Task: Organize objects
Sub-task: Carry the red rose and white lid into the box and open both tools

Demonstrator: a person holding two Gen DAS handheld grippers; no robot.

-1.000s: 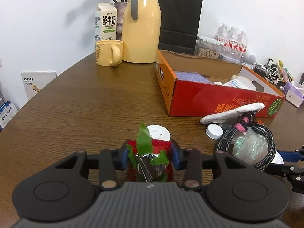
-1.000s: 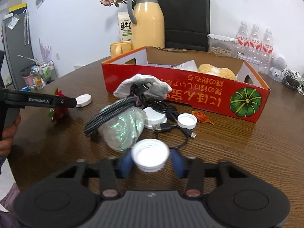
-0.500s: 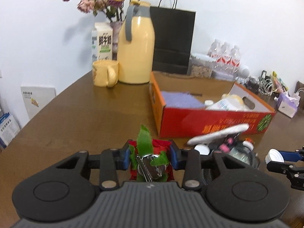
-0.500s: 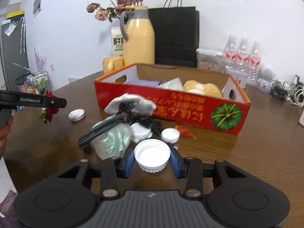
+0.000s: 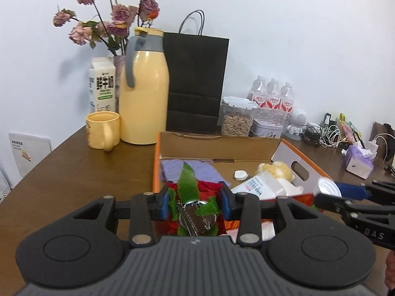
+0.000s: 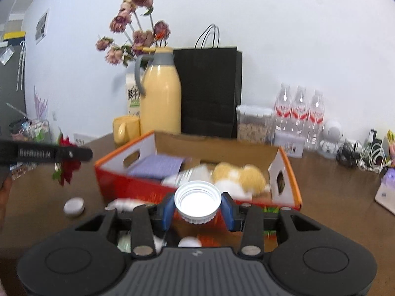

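My left gripper [image 5: 195,203] is shut on a red artificial rose with green leaves [image 5: 193,197], held in the air just before the near wall of the red-and-orange cardboard box [image 5: 156,167]. The rose also shows in the right wrist view [image 6: 68,162]. My right gripper [image 6: 197,208] is shut on a white plastic lid [image 6: 197,201], held above the table in front of the box [image 6: 138,187]. The box holds a purple cloth [image 5: 187,169], a white bottle [image 5: 259,186], a small white cap [image 5: 240,174] and a yellow plush [image 6: 243,174].
A round white lid [image 6: 73,206] lies on the brown table [image 5: 74,172] left of the box. Behind stand a yellow thermos [image 5: 144,98], yellow mug [image 5: 102,129], milk carton, dried flowers, black paper bag [image 5: 196,83], seed jar, water bottles [image 5: 272,98] and cables at right.
Both grippers have risen from the table and moved toward the box, each still holding its object. The cable pile has dropped out of the left wrist view.
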